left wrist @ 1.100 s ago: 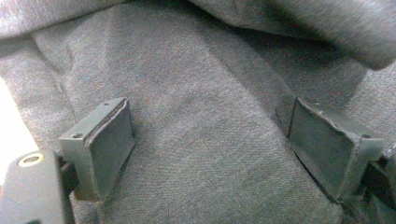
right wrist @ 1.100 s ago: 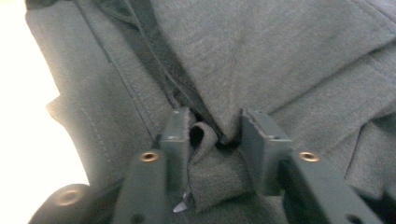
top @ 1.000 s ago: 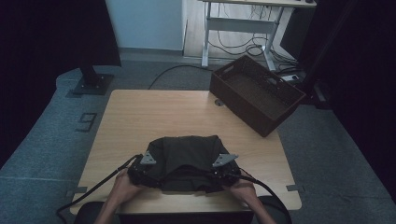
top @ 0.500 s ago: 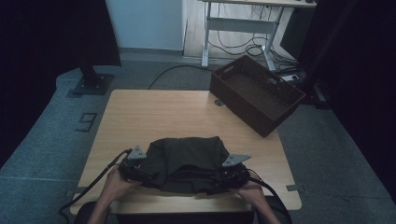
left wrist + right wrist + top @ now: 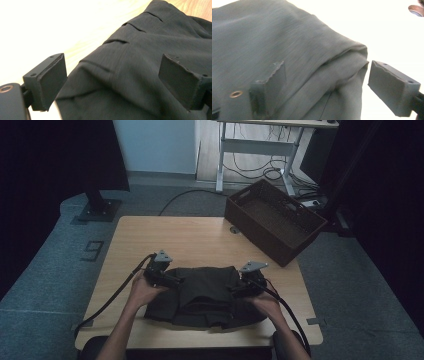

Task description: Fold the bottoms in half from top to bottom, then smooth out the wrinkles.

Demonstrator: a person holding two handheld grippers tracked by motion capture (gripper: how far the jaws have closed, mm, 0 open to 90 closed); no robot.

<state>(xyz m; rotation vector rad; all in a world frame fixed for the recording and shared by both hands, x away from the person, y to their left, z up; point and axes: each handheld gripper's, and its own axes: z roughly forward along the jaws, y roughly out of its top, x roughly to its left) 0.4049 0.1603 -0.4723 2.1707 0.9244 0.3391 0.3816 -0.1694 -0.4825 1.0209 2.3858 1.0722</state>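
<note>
Two grippers, left gripper (image 5: 172,281) and right gripper (image 5: 235,289), both spread after just opening, flank one folded black garment (image 5: 205,295) beside one basket (image 5: 272,222).

Garment (image 5: 205,295) on table (image 5: 175,235) near edge; basket (image 5: 272,220) behind, at far-right corner.

The dark cloth (image 5: 140,70) runs off the bottom and right edges of the left gripper view, the table (image 5: 50,30) beside it is washed out white, and the person's arms are cut off at the bottom of the high view.
</note>
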